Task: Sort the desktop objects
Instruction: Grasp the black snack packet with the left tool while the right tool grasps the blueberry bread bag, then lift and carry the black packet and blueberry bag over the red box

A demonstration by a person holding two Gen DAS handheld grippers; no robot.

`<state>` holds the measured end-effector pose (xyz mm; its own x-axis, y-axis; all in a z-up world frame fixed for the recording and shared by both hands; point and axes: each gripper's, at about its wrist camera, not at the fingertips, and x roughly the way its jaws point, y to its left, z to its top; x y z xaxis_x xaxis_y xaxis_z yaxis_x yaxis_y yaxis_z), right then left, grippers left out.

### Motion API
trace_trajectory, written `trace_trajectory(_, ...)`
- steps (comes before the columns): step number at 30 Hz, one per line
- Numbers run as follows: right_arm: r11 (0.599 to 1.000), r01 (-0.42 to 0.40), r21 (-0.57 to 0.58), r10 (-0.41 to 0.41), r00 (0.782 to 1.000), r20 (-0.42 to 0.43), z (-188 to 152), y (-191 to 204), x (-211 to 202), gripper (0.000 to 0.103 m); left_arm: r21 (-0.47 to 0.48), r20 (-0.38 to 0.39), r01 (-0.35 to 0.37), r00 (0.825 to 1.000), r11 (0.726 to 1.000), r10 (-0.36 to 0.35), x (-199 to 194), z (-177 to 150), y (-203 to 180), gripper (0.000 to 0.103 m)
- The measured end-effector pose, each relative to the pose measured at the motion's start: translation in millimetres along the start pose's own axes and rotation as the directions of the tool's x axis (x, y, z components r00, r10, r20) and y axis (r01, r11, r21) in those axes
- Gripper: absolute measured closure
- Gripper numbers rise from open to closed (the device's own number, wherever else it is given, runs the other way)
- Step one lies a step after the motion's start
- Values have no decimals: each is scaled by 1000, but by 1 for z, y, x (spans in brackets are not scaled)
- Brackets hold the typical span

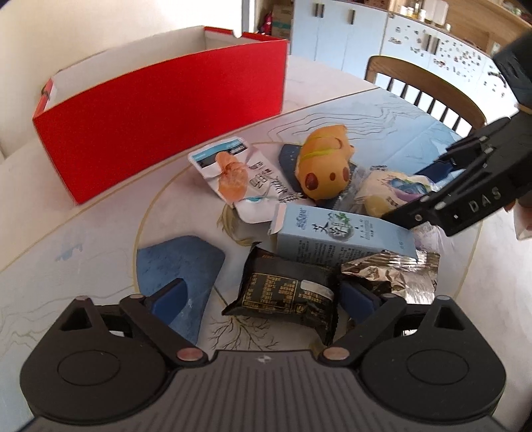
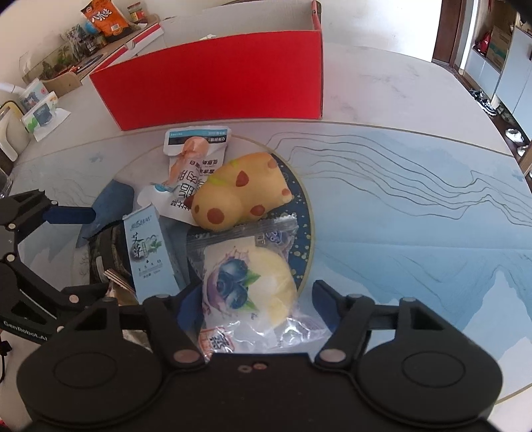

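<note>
A pile of objects lies on the table before a red box (image 1: 159, 113), also in the right wrist view (image 2: 212, 79). My left gripper (image 1: 262, 299) is open, its fingers on either side of a black snack packet (image 1: 282, 292). My right gripper (image 2: 254, 299) is open around a clear-wrapped blueberry bun (image 2: 249, 285), also seen in the left wrist view (image 1: 389, 189). A yellow spotted toy (image 2: 232, 196), a white snack pouch (image 2: 189, 162), a light blue carton (image 2: 148, 252) and a silver foil wrapper (image 1: 395, 272) lie between.
A wooden chair (image 1: 429, 86) stands past the table's far edge. Tissue packs (image 2: 40, 113) and snack bags (image 2: 106, 16) sit at the far left of the right wrist view. The table carries a blue mountain print (image 2: 415, 216).
</note>
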<state>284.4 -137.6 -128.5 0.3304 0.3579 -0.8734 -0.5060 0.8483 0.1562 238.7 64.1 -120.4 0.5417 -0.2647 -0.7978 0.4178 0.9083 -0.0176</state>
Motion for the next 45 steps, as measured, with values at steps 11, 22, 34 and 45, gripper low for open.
trace_trajectory(11, 999, 3, 34, -3, 1000, -5, 2, -6, -2, 45, 30, 26, 49, 998, 998, -50, -5, -1, -7, 38)
trace_trajectory(22, 999, 7, 41, -8, 1000, 1, 1, -7, -7, 49, -29, 28, 72, 997, 997, -71, -8, -2, 1, 47)
trace_trajectory(34, 998, 8, 63, -11, 999, 44, 3, -10, -26, 49, -183, 66, 54, 997, 982, -42, -29, 2, 20, 48)
trace_trajectory(45, 998, -2, 55, -3, 996, 89, 18, -4, -43, 50, -222, 120, 54, 992, 974, -28, -49, 24, 21, 48)
